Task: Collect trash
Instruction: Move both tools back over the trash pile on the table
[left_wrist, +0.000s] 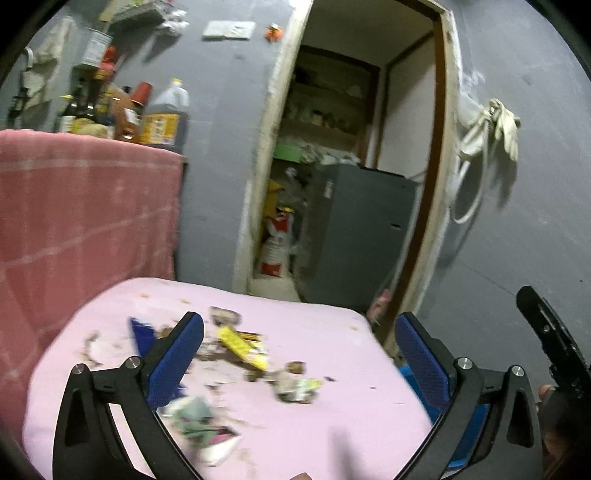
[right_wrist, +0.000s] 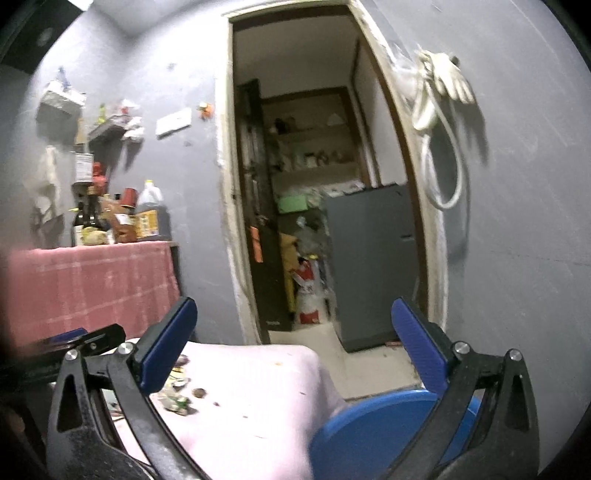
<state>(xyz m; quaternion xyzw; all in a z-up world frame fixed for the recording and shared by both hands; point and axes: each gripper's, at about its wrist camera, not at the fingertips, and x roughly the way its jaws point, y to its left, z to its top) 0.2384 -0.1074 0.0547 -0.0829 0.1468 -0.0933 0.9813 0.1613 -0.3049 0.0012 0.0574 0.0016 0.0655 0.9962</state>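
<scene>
Hovering my left hand-held gripper (left_wrist: 299, 354), spread wide and empty like my right hand-held gripper (right_wrist: 294, 343), I fear scattering the loose trash (left_wrist: 240, 343) lying between its fingers on the pink table (left_wrist: 332, 424).

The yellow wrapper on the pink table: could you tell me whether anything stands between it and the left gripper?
Nothing visible blocks it. The left gripper hangs open above the pink table, and the yellow wrapper lies in the open between its fingers, among other scraps. The crumpled green wrapper lies nearer the camera but flat on the cloth.
</scene>
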